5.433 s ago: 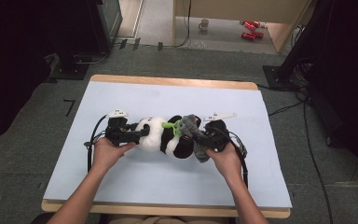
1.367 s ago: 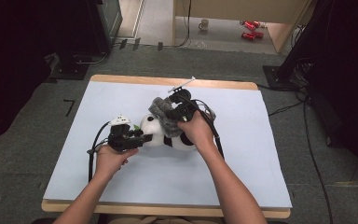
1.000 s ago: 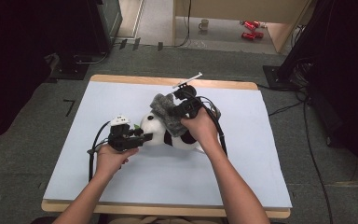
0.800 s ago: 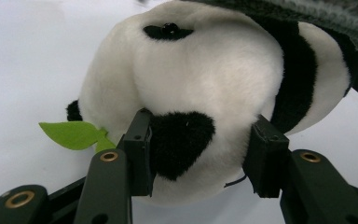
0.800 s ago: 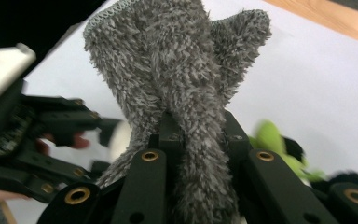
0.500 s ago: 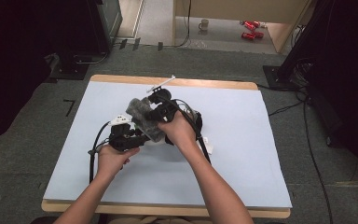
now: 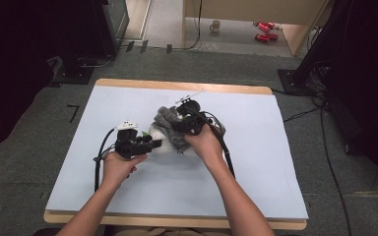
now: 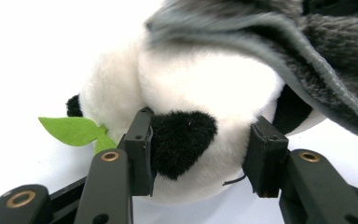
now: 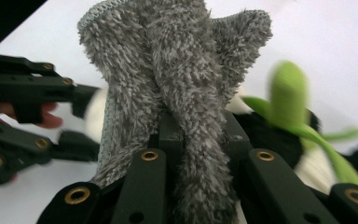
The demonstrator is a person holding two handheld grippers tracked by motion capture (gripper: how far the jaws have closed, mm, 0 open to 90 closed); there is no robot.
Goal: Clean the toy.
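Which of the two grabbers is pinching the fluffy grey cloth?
The right gripper, its jaws clamped on the grey cloth. The left gripper grips the panda toy.

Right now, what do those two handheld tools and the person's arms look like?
Both are black. The left gripper has a white top part and a black cable looping back; the right gripper trails a black cable too. Close up, the jaws are flat black bars with brass-coloured rivets. The forearms are bare, without sleeves.
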